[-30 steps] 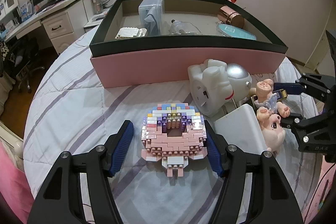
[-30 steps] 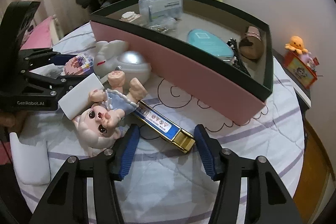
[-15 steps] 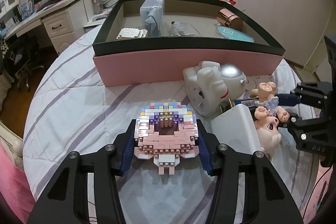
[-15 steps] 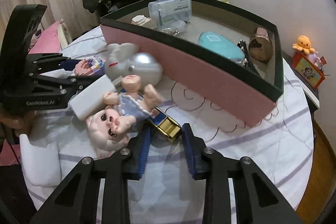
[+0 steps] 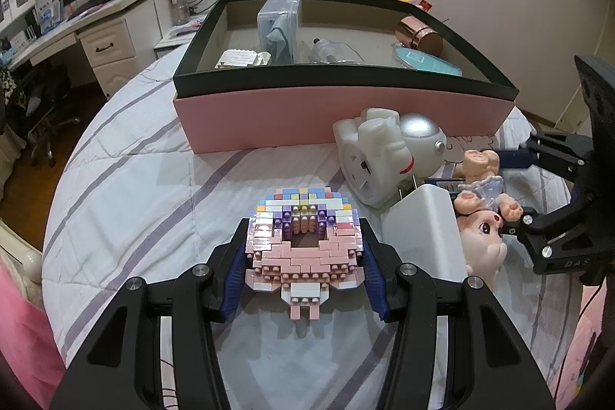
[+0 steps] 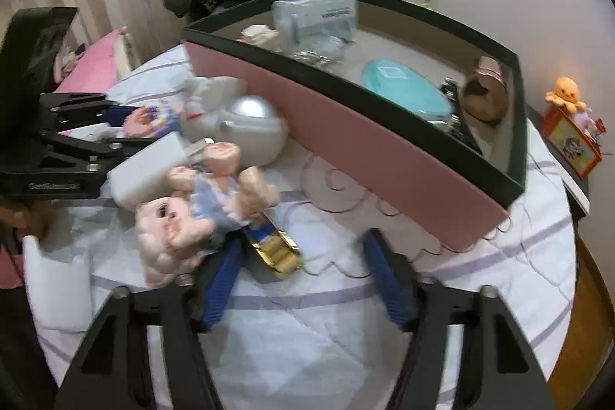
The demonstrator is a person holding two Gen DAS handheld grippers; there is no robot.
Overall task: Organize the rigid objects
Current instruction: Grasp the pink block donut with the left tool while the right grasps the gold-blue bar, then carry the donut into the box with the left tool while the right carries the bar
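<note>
My left tongs (image 5: pixel 305 268) are clamped on the brick donut (image 5: pixel 305 244) on the bed, next a lift into the pink box (image 5: pixel 346 110) at twelve o'clock, while my right tongs (image 6: pixel 301 279) have just been opening, seemingly loose around the gold-ended tube (image 6: pixel 276 250).

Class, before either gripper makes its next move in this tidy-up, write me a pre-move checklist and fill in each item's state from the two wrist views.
1. Left gripper fingers press both sides of the brick model: ok.
2. Right gripper, just opening, grips the gold-ended pack: not ok, far finger clear.
3. Doll off the pack: not ok, lies across it.
4. Pink box has bare floor: ok.
5. Right view sharp: not ok, blurred.
</note>
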